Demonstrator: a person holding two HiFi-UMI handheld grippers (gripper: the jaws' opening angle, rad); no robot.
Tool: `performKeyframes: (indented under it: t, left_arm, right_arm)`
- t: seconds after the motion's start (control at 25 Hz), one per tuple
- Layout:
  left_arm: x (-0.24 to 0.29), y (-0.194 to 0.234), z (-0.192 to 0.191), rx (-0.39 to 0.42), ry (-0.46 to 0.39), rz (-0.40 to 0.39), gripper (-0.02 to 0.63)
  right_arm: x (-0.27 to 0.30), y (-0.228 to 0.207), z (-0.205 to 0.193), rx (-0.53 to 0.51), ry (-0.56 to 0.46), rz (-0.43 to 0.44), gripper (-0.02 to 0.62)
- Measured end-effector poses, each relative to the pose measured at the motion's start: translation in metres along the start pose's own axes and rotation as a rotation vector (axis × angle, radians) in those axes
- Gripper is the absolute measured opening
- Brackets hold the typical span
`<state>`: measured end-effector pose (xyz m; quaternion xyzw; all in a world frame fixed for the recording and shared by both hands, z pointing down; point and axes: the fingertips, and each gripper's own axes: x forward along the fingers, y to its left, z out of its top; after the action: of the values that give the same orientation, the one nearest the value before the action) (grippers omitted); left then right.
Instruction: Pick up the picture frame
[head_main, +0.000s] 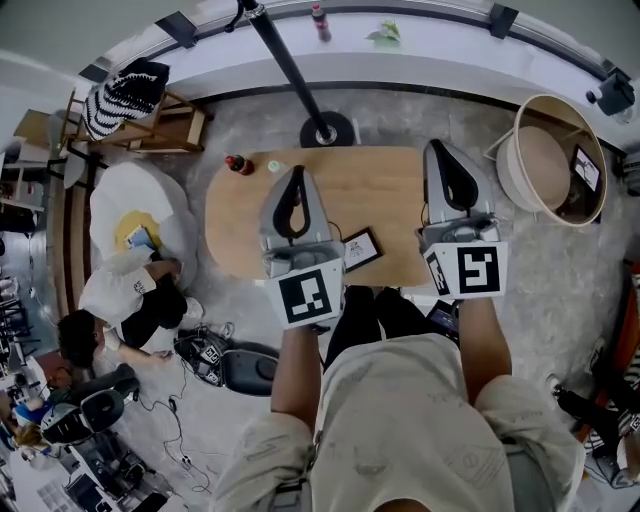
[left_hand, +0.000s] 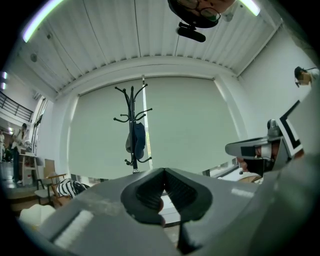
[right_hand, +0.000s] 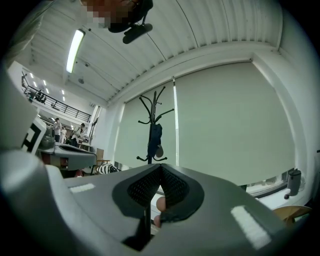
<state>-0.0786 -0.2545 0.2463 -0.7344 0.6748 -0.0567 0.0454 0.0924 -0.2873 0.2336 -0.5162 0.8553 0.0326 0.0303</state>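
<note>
A small dark-rimmed picture frame (head_main: 361, 248) lies flat on the oval wooden table (head_main: 370, 180), near its front edge. It sits between my two grippers and below them in the head view. My left gripper (head_main: 297, 172) hovers over the table just left of the frame, its jaws shut with nothing in them. My right gripper (head_main: 438, 148) is over the table's right end, also shut and empty. Both gripper views look level across the room, with the left gripper (left_hand: 164, 171) and right gripper (right_hand: 160, 166) showing pads pressed together. The frame is hidden in both.
A red bottle (head_main: 238, 165) and a small pale object (head_main: 274, 167) stand at the table's far left. Beyond the table is a coat rack's round base (head_main: 327, 130). A large round tub (head_main: 548, 160) stands to the right. A person (head_main: 130, 300) sits on the floor at left.
</note>
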Motion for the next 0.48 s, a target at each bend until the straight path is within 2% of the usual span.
performKeyframes:
  t: [0.24,0.48]
  left_arm:
    - [0.007,0.013,-0.042,-0.048,0.076,0.002,0.005]
    - [0.011,0.011,-0.102,-0.07,0.135,-0.04,0.005]
  right_arm:
    - [0.017,0.012,-0.038,0.0,0.08,0.012,0.002]
    - [0.027,0.026,-0.101,0.001,0.195,0.035,0.002]
